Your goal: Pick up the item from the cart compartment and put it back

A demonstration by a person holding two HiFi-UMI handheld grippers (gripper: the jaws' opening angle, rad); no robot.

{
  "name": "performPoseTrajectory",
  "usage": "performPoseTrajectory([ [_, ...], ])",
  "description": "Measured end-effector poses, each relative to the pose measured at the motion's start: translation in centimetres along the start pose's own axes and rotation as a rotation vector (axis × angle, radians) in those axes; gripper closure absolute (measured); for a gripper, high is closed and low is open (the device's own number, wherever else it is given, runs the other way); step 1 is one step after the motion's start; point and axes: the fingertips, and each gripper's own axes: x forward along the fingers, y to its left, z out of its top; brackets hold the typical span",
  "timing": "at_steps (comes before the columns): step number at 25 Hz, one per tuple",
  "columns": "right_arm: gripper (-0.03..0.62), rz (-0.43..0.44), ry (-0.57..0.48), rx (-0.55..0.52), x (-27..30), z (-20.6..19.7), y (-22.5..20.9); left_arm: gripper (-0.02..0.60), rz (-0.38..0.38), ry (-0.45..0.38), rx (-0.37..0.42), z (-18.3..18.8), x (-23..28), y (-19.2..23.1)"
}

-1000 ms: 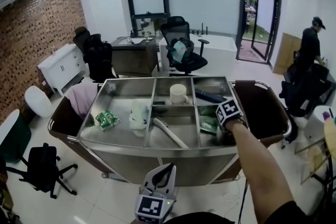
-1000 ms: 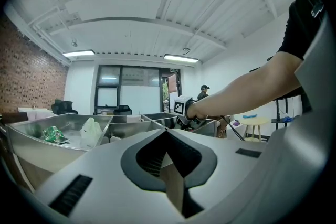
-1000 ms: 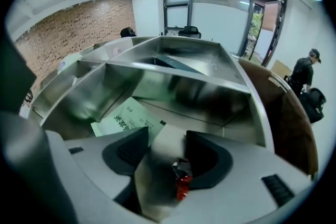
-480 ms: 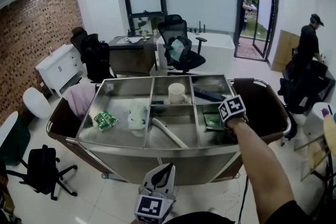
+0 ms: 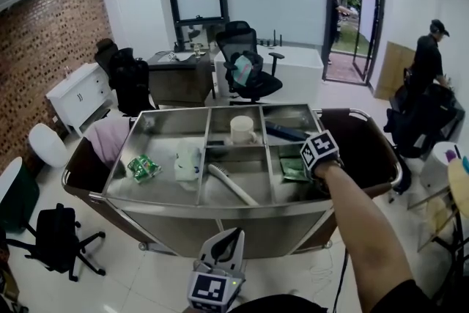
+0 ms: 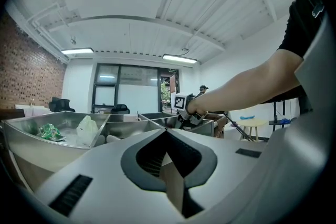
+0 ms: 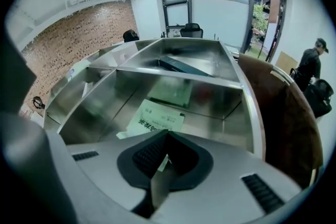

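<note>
Right hand-held gripper: jaws pinched shut on the near edge of the green-white packet. Packet sits in the cart, front-right compartment, long axis running away from the jaws toward the far edge. Left hand-held gripper: closed, empty, farther off.

A steel cart holds a mug, brush, white bag, green packet and sachet.

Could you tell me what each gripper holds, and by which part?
The right gripper pinches the flat pale-green printed packet by its near edge; the left gripper holds nothing.
</note>
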Motion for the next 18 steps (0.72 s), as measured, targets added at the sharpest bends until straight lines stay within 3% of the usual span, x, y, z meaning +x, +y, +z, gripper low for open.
performPoseTrajectory([
  [11, 0.560, 0.096, -0.022, -0.069, -0.6, -0.7, 2.2, 0.581, -0.024, 0.006, 0.006, -0.1, 0.0, -0.2],
  [14, 0.467, 0.174, -0.032, -0.089, -0.7, -0.7, 3.7, 0.581, -0.035, 0.011, 0.008, -0.2, 0.2, -0.8],
  [15, 0.415, 0.194, -0.034, -0.091, -0.6, -0.7, 4.1, 0.581, -0.037, 0.012, 0.008, -0.2, 0.2, -0.9],
  [16, 0.308, 0.207, -0.037, -0.090, -0.5, -0.7, 4.5, 0.581, -0.037, 0.012, 0.007, -0.2, 0.2, -0.9],
  [18, 0.272, 0.201, -0.050, -0.088, -0.3, -0.4, 4.6, 0.581, -0.034, 0.010, 0.006, -0.2, 0.2, -0.8],
])
